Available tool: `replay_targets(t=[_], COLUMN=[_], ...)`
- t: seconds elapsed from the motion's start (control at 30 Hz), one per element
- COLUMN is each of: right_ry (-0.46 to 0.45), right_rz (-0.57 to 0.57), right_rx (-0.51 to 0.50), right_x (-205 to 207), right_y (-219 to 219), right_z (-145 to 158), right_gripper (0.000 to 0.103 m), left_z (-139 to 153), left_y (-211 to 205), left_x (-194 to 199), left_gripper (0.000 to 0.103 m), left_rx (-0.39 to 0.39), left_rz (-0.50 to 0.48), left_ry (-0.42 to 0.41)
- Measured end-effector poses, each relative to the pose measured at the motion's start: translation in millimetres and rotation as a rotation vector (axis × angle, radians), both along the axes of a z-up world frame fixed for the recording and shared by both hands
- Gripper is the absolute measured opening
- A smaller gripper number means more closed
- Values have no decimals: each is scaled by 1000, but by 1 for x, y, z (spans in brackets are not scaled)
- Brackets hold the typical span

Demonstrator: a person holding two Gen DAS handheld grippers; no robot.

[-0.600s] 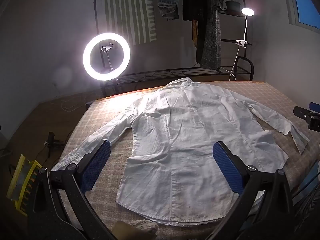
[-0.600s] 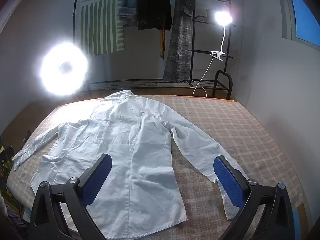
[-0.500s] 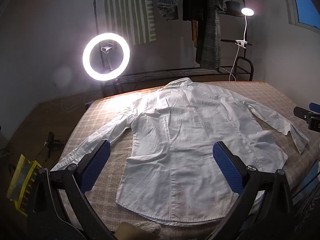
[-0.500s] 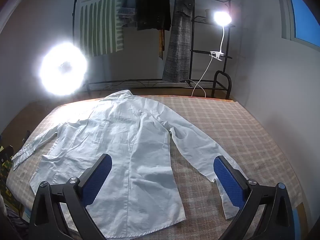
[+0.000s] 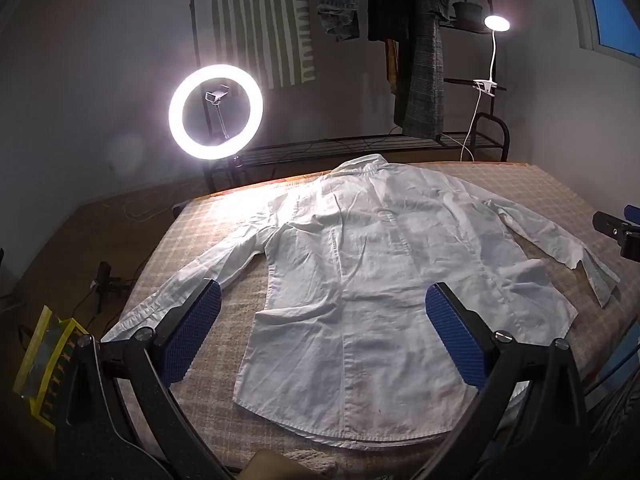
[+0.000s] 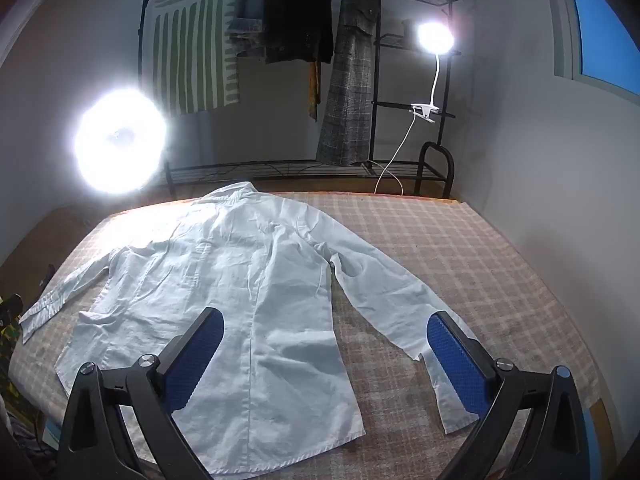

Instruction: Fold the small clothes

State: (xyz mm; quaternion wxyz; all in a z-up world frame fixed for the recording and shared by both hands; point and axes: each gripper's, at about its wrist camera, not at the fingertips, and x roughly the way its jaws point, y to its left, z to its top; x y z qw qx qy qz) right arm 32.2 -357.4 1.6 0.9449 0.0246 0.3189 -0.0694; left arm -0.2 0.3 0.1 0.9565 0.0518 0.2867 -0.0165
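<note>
A white long-sleeved shirt (image 5: 372,272) lies spread flat, back up, on a checked bed cover (image 5: 532,188), collar at the far end and both sleeves out to the sides. My left gripper (image 5: 322,300) hovers open above the shirt's lower half, nothing between its blue pads (image 5: 192,332). In the right wrist view the same shirt (image 6: 240,288) sits left of centre, its right sleeve (image 6: 384,300) running down to a cuff by the right pad (image 6: 456,356). My right gripper (image 6: 324,328) is open above the hem and empty. The tip of the right gripper (image 5: 616,232) shows at the left wrist view's right edge.
A lit ring light (image 5: 216,112) on a stand is behind the bed's far left corner. A clothes rack (image 6: 352,64) with hanging garments and a clip lamp (image 6: 434,36) stand along the back wall. A yellow box (image 5: 44,356) sits on the floor at the left.
The right wrist view has drifted slightly, the shirt sitting a little more to the left. The left view is unchanged and both grippers stay open.
</note>
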Motion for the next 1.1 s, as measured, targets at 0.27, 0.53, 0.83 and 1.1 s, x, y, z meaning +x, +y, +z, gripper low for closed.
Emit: replay_targets(t=[0.27, 0.53, 0.83, 1.1], right_ry=[-6, -8, -8, -12], right_rz=[-3, -2, 2, 12], right_rx=[-5, -3, -6, -11], right_x=[-1, -1, 1, 4], right_y=[1, -1, 2, 8], right_z=[0, 0, 2, 3], right_gripper=[103, 103, 103, 103], left_z=[0, 0, 0, 0], left_y=[0, 1, 1, 1], left_x=[0, 0, 0, 0], left_gripper=[103, 103, 103, 103], left_rx=[2, 1, 2, 1], left_rz=[1, 2, 1, 1], left_ry=[1, -1, 0, 1])
